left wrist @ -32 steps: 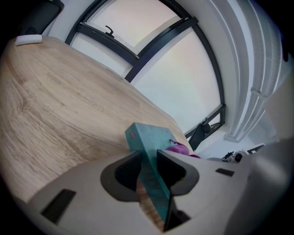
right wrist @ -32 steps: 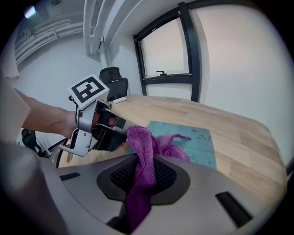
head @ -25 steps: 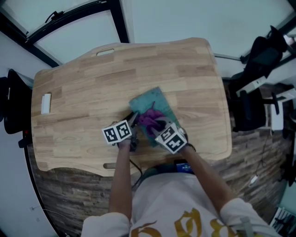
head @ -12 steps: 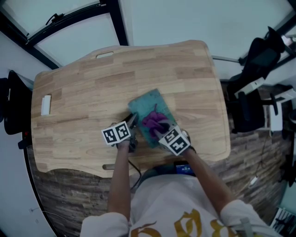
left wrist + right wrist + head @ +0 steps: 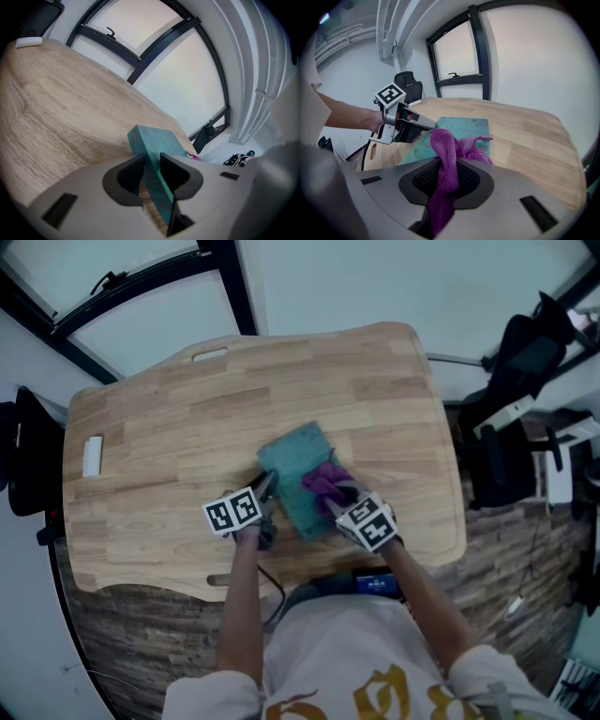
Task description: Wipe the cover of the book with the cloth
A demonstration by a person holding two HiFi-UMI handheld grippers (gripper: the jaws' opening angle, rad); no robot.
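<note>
The right claw [image 5: 339, 499] is dragging the purple cloth [image 5: 325, 482] across now. A second ago the cloth was sitting mid-cover, and it is sliding out toward the right-hand long edge of the teal book [image 5: 292, 460]. The claw's jaws are pinching tight on a bunched fold of the cloth, with the loose end trailing on the cover. This is looking like one stroke finishing, so the right half of the cover is getting its pass. The book's far end and left strip are still waiting for theirs, I'd judge. The left claw [image 5: 268, 487] is staying put, jaws closed on the book's left long edge and pinning it down. The book is lying flat, cover up, on the bench [image 5: 169, 418]. Its long axis is running away from the person, with the far end leaning a little to the left.
</note>
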